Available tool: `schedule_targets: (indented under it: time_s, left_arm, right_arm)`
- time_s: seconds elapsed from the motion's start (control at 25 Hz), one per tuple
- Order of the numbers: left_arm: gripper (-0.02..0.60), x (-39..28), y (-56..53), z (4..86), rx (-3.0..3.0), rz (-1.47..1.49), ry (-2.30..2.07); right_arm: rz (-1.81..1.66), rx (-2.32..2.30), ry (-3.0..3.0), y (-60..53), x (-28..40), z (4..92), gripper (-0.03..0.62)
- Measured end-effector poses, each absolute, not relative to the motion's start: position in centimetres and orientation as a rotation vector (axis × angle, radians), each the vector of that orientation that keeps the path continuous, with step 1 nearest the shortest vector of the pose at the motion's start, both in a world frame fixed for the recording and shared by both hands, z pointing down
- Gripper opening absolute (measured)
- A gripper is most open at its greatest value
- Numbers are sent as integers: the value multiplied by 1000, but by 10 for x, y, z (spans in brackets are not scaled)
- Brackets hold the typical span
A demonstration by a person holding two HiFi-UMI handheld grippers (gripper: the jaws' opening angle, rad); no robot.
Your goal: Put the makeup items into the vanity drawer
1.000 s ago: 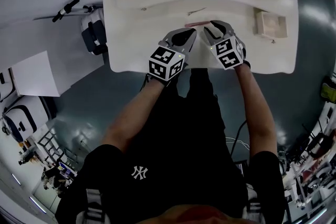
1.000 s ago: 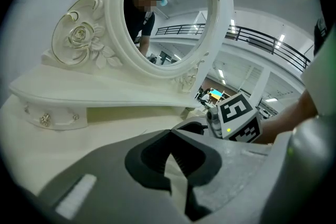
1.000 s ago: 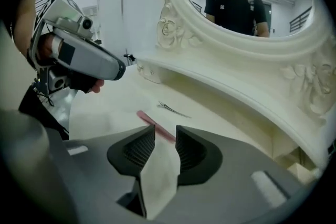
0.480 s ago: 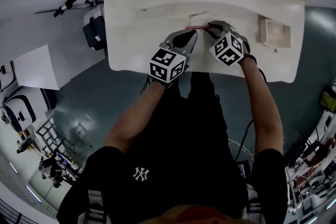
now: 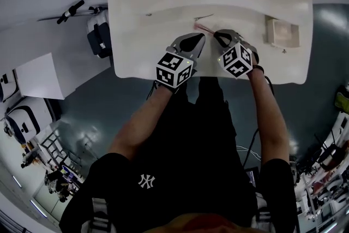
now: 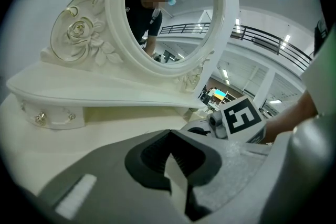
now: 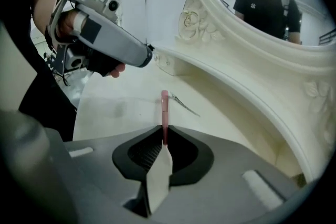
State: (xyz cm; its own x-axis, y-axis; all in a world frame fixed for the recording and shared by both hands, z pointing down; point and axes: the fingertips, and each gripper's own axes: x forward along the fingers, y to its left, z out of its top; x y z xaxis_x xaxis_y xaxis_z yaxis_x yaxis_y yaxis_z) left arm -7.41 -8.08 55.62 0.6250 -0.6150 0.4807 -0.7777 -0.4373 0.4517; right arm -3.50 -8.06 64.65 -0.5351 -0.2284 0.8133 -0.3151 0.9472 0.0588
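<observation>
A slim pink makeup stick (image 7: 164, 108) pokes forward from my right gripper (image 7: 164, 132), whose jaws have just been closing and now pinch its near end. In the head view the stick (image 5: 204, 27) slants over the white vanity top (image 5: 136, 35), just left of the right gripper (image 5: 221, 35). Close beside it, my left gripper (image 5: 195, 41) rests low over the top, shut and holding nothing; its jaws meet at the tip (image 6: 169, 136). A small drawer front with a metal knob (image 6: 40, 119) sits under the mirror shelf at the left.
A thin metal hairpin (image 7: 184, 103) lies on the top beyond the stick, and a small dark piece (image 5: 148, 10) lies further left. A square pale box (image 5: 282, 30) sits at the right end. The ornate oval mirror (image 6: 168, 8) rises along the back.
The right gripper's jaws closed onto the pink stick while the wrist rolled. The stick swung from lying level to slanting. The left gripper stayed put.
</observation>
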Motion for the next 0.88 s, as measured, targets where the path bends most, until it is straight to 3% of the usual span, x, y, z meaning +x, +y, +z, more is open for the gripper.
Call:
schedule_targets:
  time_s: [0.48, 0.88]
  left_arm:
    - [0, -35, -80, 515, 2363, 317, -910]
    - [0, 37, -87, 482, 2472, 293, -753]
  right_arm:
    - [140, 702, -2148, -68, 15, 587, 61]
    - [115, 907, -2050, -76, 116, 546, 61]
